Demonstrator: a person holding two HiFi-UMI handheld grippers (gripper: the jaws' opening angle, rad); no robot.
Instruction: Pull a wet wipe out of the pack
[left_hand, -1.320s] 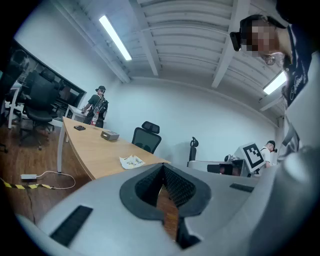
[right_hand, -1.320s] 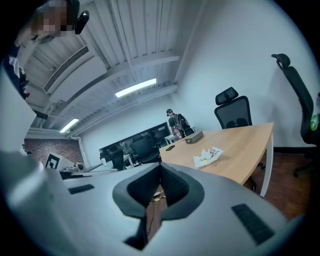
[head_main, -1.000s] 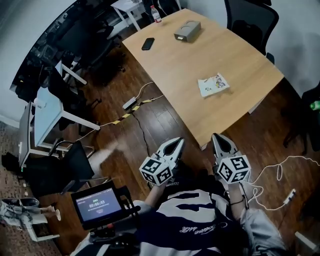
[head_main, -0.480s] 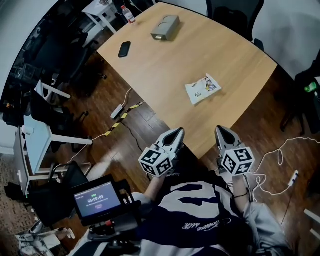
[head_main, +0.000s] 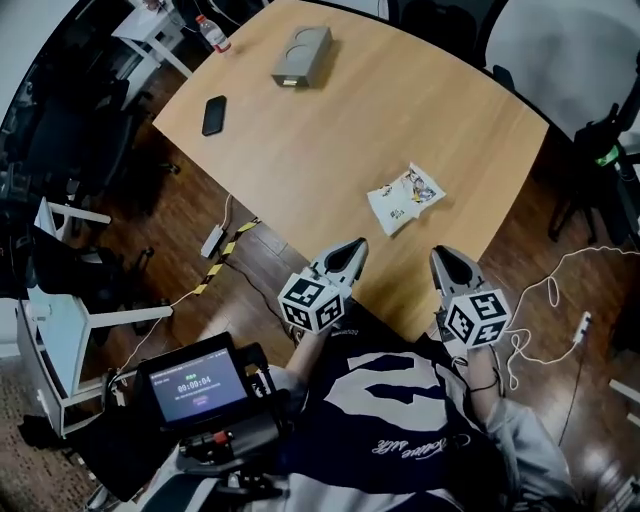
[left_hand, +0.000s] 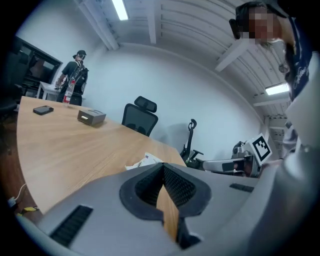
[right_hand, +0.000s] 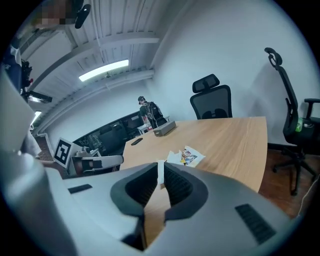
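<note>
The wet wipe pack (head_main: 405, 196), white with a colourful print, lies flat on the wooden table (head_main: 330, 140) near its front edge. My left gripper (head_main: 351, 247) hovers over that edge, short of the pack and to its left, jaws shut and empty. My right gripper (head_main: 441, 257) hangs at the edge below and right of the pack; its jaws are opening to a thin slit with nothing between them. The pack (left_hand: 145, 161) shows just beyond the left jaws in the left gripper view, and ahead of the right jaws as the pack (right_hand: 186, 156) in the right gripper view.
A black phone (head_main: 214, 114), a grey box (head_main: 302, 55) and a bottle (head_main: 212, 33) sit at the table's far end. Office chairs (head_main: 610, 160) stand around. Cables and a power strip (head_main: 214, 241) lie on the floor. A person (left_hand: 75, 80) stands far off.
Both grippers have advanced from over the floor to the table's front edge. The pack now lies much nearer to them. The right jaws have parted slightly.
</note>
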